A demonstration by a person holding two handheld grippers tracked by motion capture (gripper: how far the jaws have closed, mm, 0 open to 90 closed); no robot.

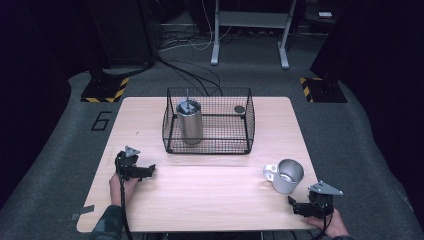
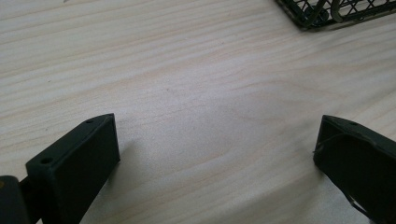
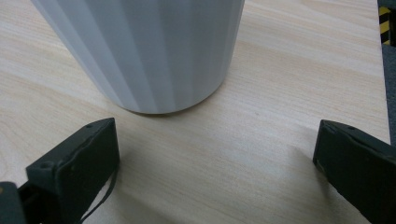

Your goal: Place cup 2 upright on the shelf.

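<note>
Pale wooden table (image 1: 210, 200) on grey carpet carries a black wire-mesh basket (image 1: 208, 121) at its far middle, with a tall steel tumbler (image 1: 190, 121) standing upright inside it. Near the right front edge sits a light grey metal mug (image 1: 286, 175), upright, its handle turned left. The right gripper (image 3: 217, 154) rests just short of the mug, jaws spread wide and holding nothing. The left gripper (image 2: 217, 149) waits over bare wood, jaws likewise released. To grasp well, the right gripper should likely advance level until the mug's wall sits squarely between the jaws, clear of the handle, then close gently.
</note>
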